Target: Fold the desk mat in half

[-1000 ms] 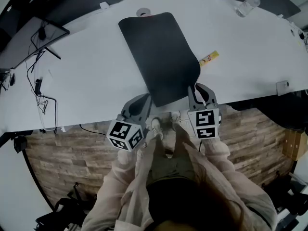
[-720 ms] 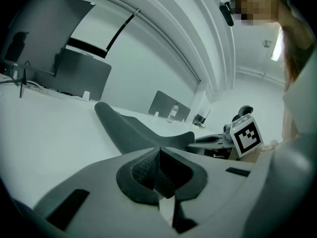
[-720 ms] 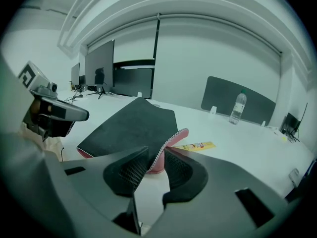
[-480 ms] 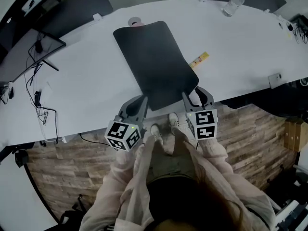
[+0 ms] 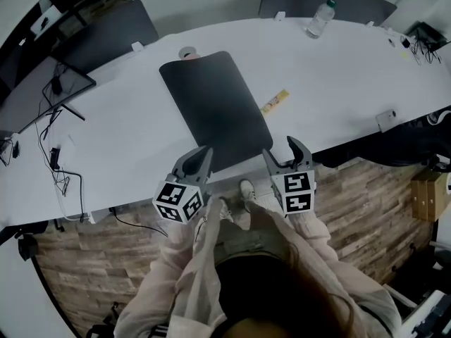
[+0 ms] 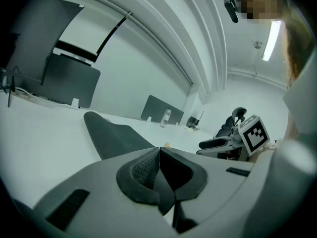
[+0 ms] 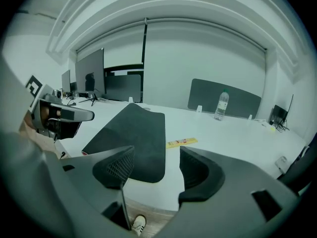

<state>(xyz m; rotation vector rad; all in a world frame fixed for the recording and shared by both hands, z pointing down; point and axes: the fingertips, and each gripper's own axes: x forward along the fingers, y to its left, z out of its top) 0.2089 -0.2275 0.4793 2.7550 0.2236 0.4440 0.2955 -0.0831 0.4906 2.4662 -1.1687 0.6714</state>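
The dark desk mat (image 5: pixel 211 108) lies flat and slanted on the white table (image 5: pixel 338 83), its near edge at the table's front edge. My left gripper (image 5: pixel 203 153) is at the mat's near left corner. In the left gripper view its jaws are closed (image 6: pixel 159 165) and the mat (image 6: pixel 116 135) runs straight into them. My right gripper (image 5: pixel 282 150) is by the near right corner, its jaws opening wide with nothing between them. In the right gripper view that gripper (image 7: pixel 156 155) hovers over the mat (image 7: pixel 133 133), whose corner lies free.
A yellow strip (image 5: pixel 273 102) lies just right of the mat. A water bottle (image 5: pixel 319 18) stands at the far edge, and a tape roll (image 5: pixel 187 51) sits at the mat's far end. A monitor (image 5: pixel 67 83) and cables are on the left. The wooden floor (image 5: pixel 366 203) is below the front edge.
The right gripper's jaws have opened and let go of the mat's near right corner. The left gripper stays shut at the near left corner. The head view has shifted.
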